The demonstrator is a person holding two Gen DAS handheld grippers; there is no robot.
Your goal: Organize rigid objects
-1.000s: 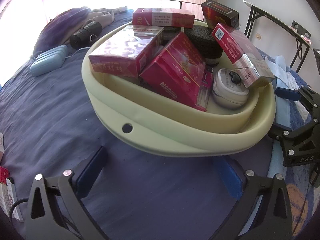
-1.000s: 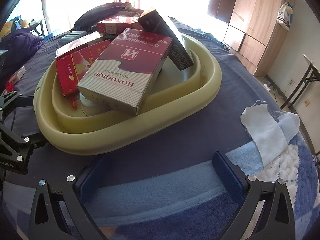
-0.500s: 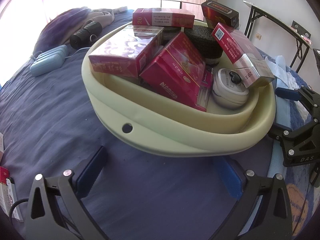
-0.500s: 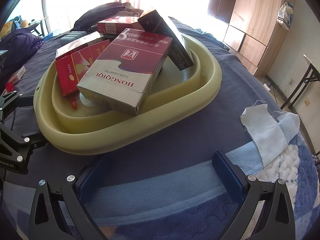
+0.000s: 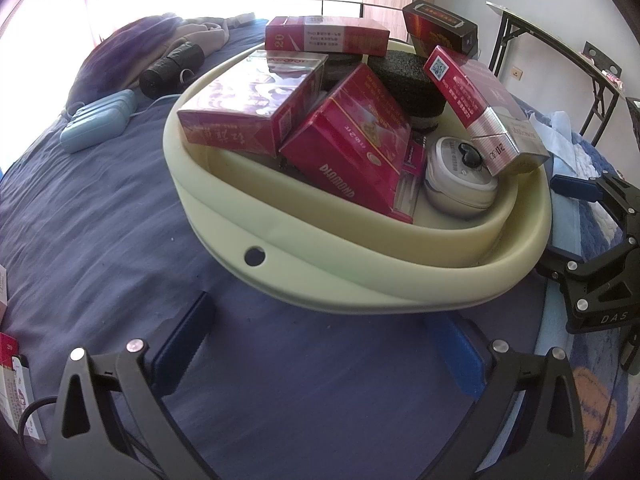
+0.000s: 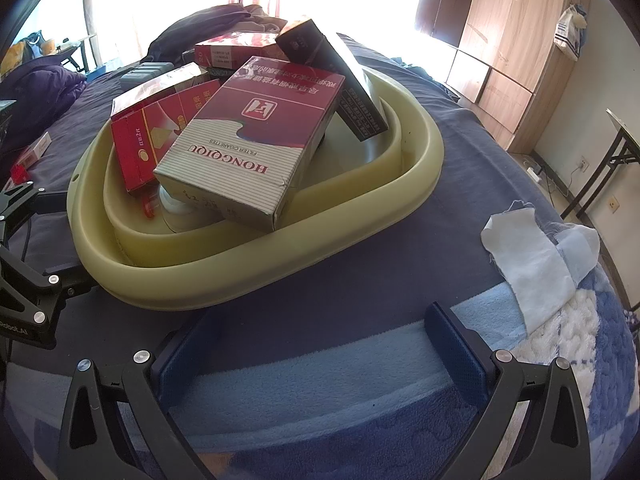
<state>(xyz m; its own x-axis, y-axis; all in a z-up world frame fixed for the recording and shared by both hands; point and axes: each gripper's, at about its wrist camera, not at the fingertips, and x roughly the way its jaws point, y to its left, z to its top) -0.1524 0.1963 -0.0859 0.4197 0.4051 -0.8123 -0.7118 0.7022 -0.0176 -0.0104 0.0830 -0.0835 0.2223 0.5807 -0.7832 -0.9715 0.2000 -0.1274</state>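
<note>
On the bed (image 5: 100, 208): pale basin (image 5: 360, 280) heaped with cigarette cartons (image 5: 352, 152), round tin (image 5: 460, 184). Left tongs (image 5: 320, 350), right tongs (image 6: 316, 346): spread, empty. One stray pack (image 6: 34, 152) apparently outstanding; sorting nearly complete.

"HONGQIQU FILTER CIGARETTES" runs upside down on the grey-and-red pack (image 6: 256, 140) atop the basin pile; "DIAMOND", inverted, on the red carton (image 5: 352, 152); "20" on the twelve-o'clock red pack (image 5: 326, 36); "DAS" on the black gripper (image 5: 592, 280) at three o'clock; "Robot.AI", perhaps cropped, on the nine-o'clock gripper (image 6: 24, 300).
</note>
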